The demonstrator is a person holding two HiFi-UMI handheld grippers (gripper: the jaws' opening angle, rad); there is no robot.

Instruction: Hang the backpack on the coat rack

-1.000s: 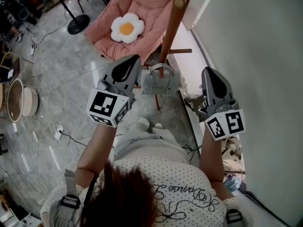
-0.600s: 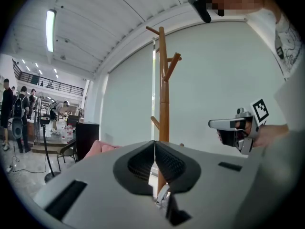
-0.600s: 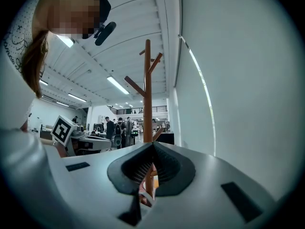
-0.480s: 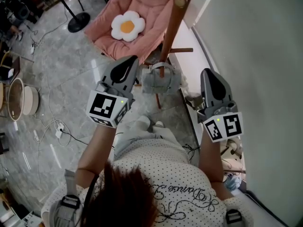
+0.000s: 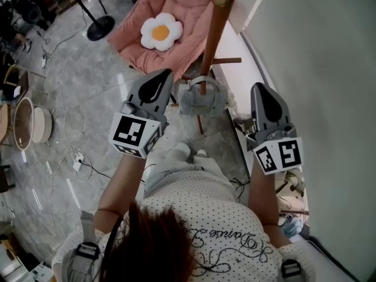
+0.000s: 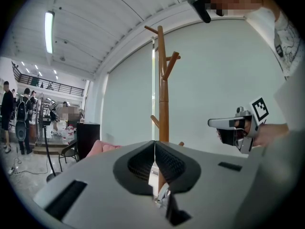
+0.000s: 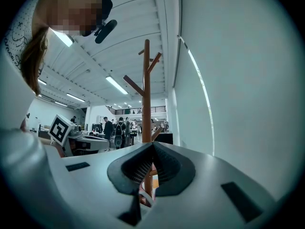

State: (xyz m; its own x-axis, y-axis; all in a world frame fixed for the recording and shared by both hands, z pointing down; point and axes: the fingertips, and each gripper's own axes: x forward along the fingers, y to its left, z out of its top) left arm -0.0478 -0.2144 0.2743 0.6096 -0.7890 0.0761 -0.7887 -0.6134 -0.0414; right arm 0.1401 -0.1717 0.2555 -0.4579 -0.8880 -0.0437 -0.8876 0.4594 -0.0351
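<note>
Backpack (image 5: 201, 98) hangs on coat rack (image 5: 214, 34); left hand-held gripper (image 5: 166, 75) and right hand-held gripper (image 5: 259, 88) closed, empty; task judged complete

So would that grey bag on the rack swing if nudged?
Probably: the bag seems to hang by its thin handle from the rack, so it should swing freely. It looks small and soft-sided, so likely light and a bit floppy.

Large open lab hall: strip lights (image 6: 48, 31), mezzanine railing (image 7: 138, 110), floor cables (image 5: 77, 164).
</note>
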